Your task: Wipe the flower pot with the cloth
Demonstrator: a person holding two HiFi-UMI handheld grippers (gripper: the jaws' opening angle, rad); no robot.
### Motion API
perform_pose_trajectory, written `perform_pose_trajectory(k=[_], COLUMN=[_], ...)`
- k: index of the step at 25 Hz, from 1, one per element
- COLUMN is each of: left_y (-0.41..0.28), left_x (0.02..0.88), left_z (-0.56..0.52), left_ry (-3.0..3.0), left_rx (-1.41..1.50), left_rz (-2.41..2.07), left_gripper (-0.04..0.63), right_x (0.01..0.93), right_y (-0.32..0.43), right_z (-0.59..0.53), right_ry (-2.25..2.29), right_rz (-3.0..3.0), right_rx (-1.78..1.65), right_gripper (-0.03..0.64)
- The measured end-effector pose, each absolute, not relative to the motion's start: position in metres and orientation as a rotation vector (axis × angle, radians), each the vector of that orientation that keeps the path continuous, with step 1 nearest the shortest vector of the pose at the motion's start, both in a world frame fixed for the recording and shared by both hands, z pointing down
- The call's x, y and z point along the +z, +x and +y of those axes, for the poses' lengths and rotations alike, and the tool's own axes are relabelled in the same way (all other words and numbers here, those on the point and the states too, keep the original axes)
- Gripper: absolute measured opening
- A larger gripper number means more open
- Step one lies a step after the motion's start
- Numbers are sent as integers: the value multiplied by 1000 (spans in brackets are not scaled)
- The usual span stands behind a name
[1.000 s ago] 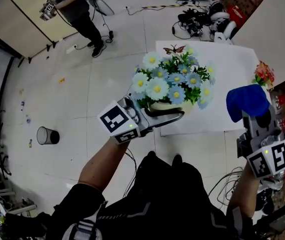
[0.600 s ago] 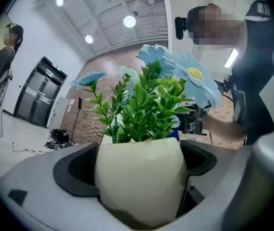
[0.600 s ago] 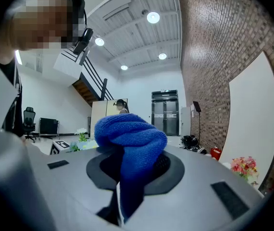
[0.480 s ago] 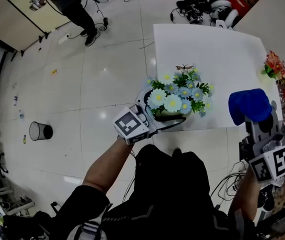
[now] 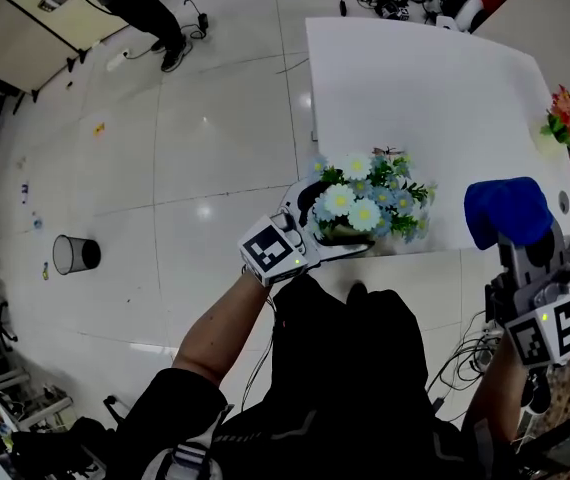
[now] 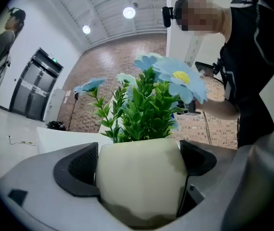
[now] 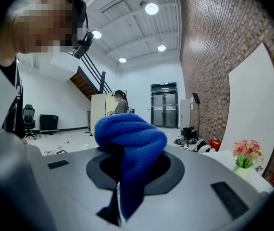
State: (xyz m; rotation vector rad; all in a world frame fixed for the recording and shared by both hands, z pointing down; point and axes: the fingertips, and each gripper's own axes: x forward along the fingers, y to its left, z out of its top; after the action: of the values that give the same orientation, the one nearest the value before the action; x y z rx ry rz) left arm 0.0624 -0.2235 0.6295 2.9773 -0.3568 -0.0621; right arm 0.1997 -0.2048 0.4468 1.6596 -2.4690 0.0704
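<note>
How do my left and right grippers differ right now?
The left gripper is shut on the cream flower pot, which fills the gap between its jaws; the right gripper is shut on the blue cloth, bunched above its jaws. The left is at the table's front edge; the right is out past its corner. Both are loaded; cloth and pot don't touch.

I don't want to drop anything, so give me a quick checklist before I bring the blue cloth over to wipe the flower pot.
1. Flower pot clamped by the left hand-held gripper: ok.
2. Cloth pinched in the right hand-held gripper: ok.
3. Cloth touching the flower pot: not ok, they are apart in the head view.
4. Nothing between cloth and flower pot: ok.
5. Flower pot resting on the white table: cannot tell.
</note>
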Motion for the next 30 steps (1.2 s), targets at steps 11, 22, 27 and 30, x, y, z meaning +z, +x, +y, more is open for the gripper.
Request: perform_pose_trajectory(k=[11,22,27,30], left_y=[59,61,62,61], left_x=[650,655,651,652], left_z=[-210,-206,-206,-205], left_ry=[3051,3074,3154,3151], left_rx=[-43,-171,-189,-177], left_rz=[-283,-299,-279,-277], left_gripper=[540,541,541,541], right_x=[464,473,472,472], right_y=[188,180,170,167], right_z=[-208,-215,-221,-220], right_ry=[1646,1588,1560,1553], right_rz=[-2448,-2433,-2420,-2409], right_rx=[91,111,121,120], right_gripper=[71,71,71,71])
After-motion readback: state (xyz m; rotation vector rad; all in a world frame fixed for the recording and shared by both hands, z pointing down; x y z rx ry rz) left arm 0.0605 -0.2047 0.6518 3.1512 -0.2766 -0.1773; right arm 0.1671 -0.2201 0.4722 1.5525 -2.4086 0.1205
